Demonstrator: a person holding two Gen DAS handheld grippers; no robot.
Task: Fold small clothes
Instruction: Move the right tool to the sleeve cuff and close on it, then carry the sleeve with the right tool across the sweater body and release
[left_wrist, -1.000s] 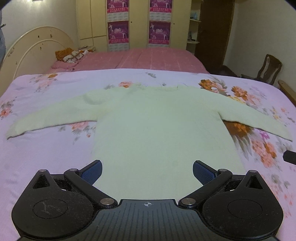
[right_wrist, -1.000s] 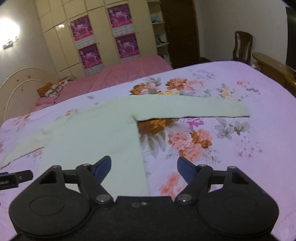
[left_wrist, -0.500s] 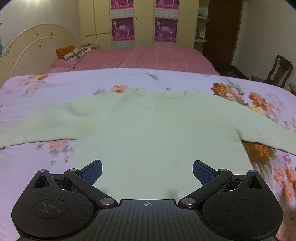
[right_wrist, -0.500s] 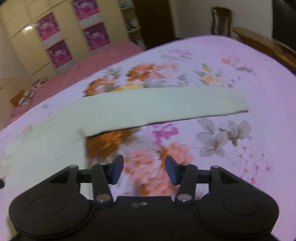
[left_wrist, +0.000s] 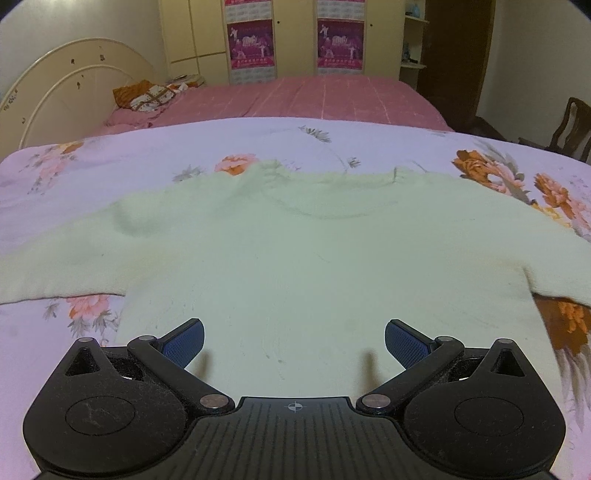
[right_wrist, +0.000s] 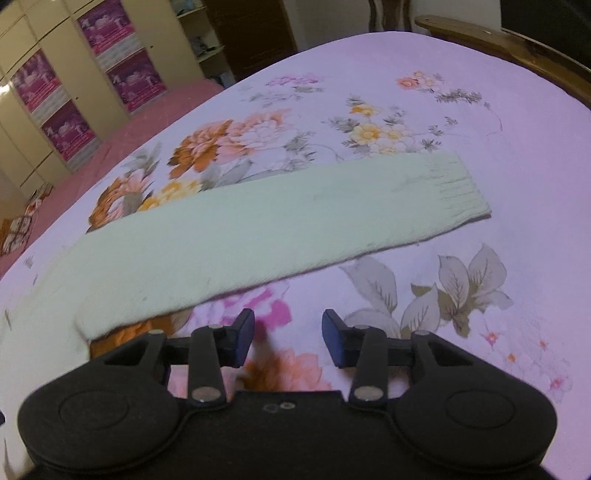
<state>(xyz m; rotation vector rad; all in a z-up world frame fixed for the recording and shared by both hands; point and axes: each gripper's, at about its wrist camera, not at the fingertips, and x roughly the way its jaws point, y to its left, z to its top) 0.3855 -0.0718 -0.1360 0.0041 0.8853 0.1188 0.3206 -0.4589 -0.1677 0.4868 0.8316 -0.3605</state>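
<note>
Jaws on the right gripper (right_wrist: 288, 338) stand partly open, having just been closing, and nothing lies between them; only the flowered bedspread (right_wrist: 480, 122) shows in the gap. Jaws on the left gripper (left_wrist: 293, 343) stand wide apart and likewise hold nothing, poised over the lower body of the sweater (left_wrist: 295, 266).

Position of the work: the pale green sweater lies flat and face up on the bed, neckline at the far side, both sleeves spread outward. The right sleeve (right_wrist: 258, 229) runs across the right wrist view, with its ribbed cuff (right_wrist: 454, 188) at the far right end. The right gripper sits just short of the sleeve's near edge, closer to the armpit than to the cuff.

Assessment: the step in hand appears to be taking up the right sleeve to fold it across the body. For a clean fold, the grip is better taken near the cuff, not mid-sleeve, or the loose end will likely trail. The jaws should be reopened enough to straddle the edge, then pinch both layers of knit without catching the bedspread beneath. The left gripper would do well to pin the shoulder, since soft knit tends to drag.
</note>
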